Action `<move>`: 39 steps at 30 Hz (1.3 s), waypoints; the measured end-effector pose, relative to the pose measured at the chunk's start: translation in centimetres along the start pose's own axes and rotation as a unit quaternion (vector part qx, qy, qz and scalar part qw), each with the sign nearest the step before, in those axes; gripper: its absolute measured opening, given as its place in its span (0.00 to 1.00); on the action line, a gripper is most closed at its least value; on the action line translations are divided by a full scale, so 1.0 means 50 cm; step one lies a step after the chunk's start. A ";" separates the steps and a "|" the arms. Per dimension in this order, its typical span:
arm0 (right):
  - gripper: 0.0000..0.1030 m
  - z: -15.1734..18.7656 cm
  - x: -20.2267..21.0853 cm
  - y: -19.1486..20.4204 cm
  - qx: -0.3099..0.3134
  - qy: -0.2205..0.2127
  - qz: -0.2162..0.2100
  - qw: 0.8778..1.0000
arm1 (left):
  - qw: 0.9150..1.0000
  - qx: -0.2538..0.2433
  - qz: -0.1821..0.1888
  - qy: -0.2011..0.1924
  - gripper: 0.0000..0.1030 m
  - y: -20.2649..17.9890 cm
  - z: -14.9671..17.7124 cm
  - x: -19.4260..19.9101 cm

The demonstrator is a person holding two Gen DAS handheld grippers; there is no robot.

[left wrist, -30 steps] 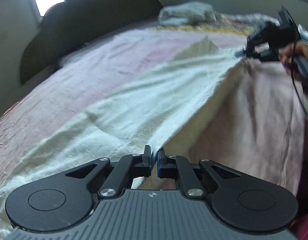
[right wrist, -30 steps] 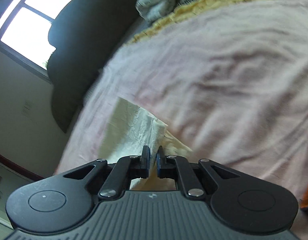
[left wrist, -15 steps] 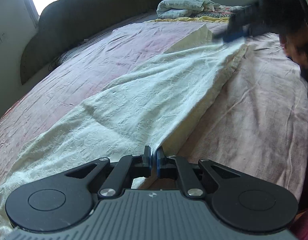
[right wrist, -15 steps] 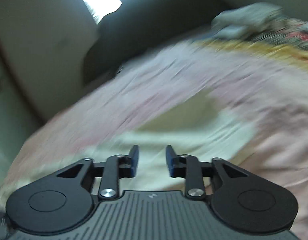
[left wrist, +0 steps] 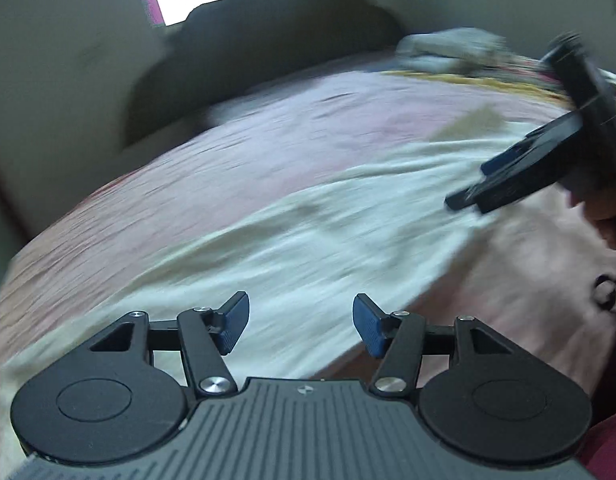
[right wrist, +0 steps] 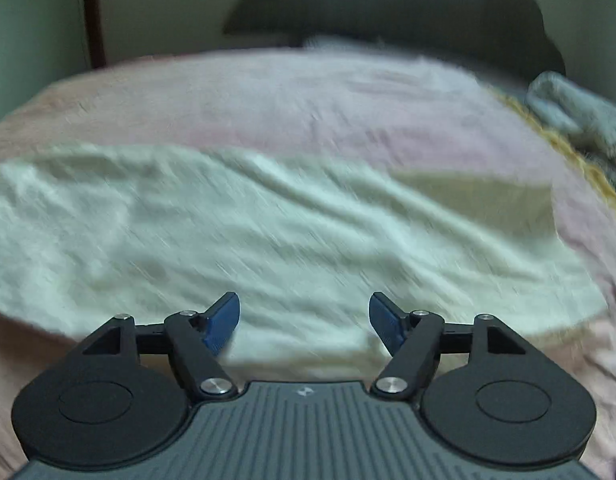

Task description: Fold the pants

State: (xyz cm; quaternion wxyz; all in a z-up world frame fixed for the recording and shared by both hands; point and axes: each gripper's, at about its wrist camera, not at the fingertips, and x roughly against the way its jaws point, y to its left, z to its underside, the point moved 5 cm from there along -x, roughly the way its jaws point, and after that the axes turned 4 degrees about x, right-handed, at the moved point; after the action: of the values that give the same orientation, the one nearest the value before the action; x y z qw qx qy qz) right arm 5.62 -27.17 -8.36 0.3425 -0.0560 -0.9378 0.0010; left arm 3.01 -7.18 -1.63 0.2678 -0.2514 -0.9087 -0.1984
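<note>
Right wrist view: one cream pants [right wrist: 268, 240], wrinkly, flat on pink bedsheet [right wrist: 308, 100]; both grippers, left gripper [left wrist: 301, 326] and right gripper [right wrist: 304, 322], jaws just opened, apart, nothing between.

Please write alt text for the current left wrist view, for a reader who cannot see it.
The open left gripper hovers over cream pants spread on a pink bedsheet, nothing between its jaws. The right gripper reaches in at right; a dark headboard stands behind.

Pants [right wrist: 268, 240] lie flat across the bed [right wrist: 308, 100]; headboard [left wrist: 268, 60] behind.
</note>
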 end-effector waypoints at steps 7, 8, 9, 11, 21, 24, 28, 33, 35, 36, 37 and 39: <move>0.62 -0.118 0.051 0.386 0.155 -0.113 -0.250 0.949 | 0.959 0.212 -0.184 0.037 0.60 0.288 0.118 0.095; 0.57 -0.118 0.056 0.450 0.191 -0.115 -0.275 0.935 | 0.946 0.253 -0.198 0.037 0.60 0.329 0.138 0.111; 0.56 -0.114 0.064 0.507 0.223 -0.118 -0.299 0.920 | 0.933 0.291 -0.209 0.038 0.60 0.367 0.155 0.123; 0.51 -0.095 0.074 0.614 0.292 -0.123 -0.329 0.889 | 0.904 0.364 -0.218 0.053 0.58 0.433 0.191 0.136; 0.23 -0.029 0.032 0.849 0.446 -0.121 -0.303 0.833 | 0.831 0.541 -0.113 0.067 0.45 0.520 0.273 0.123; 0.15 -0.023 0.037 0.846 0.446 -0.117 -0.302 0.834 | 0.825 0.553 -0.099 0.059 0.32 0.527 0.275 0.113; 0.10 -0.025 0.032 0.847 0.439 -0.110 -0.306 0.837 | 0.804 0.584 -0.093 0.057 0.10 0.545 0.287 0.092; 0.07 -0.042 0.025 0.857 0.404 -0.090 -0.341 0.844 | 0.814 0.567 -0.122 0.024 0.09 0.541 0.274 0.110; 0.07 -0.049 0.026 0.867 0.394 -0.090 -0.351 0.845 | 0.819 0.556 -0.138 0.023 0.09 0.538 0.269 0.112; 0.07 -0.047 0.025 0.873 0.393 -0.087 -0.353 0.845 | 0.823 0.548 -0.147 0.026 0.09 0.536 0.268 0.110; 0.07 -0.039 0.018 0.880 0.400 -0.077 -0.349 0.844 | 0.827 0.538 -0.160 0.032 0.09 0.533 0.269 0.106; 0.08 -0.030 0.010 0.875 0.393 -0.075 -0.351 0.847 | 0.830 0.526 -0.179 0.040 0.09 0.526 0.276 0.097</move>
State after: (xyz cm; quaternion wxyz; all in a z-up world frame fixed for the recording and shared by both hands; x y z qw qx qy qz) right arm 10.80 16.29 -8.64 0.2417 0.4163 -0.8392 0.2529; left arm 8.96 22.25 -3.59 0.3557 0.1032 -0.8930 0.2555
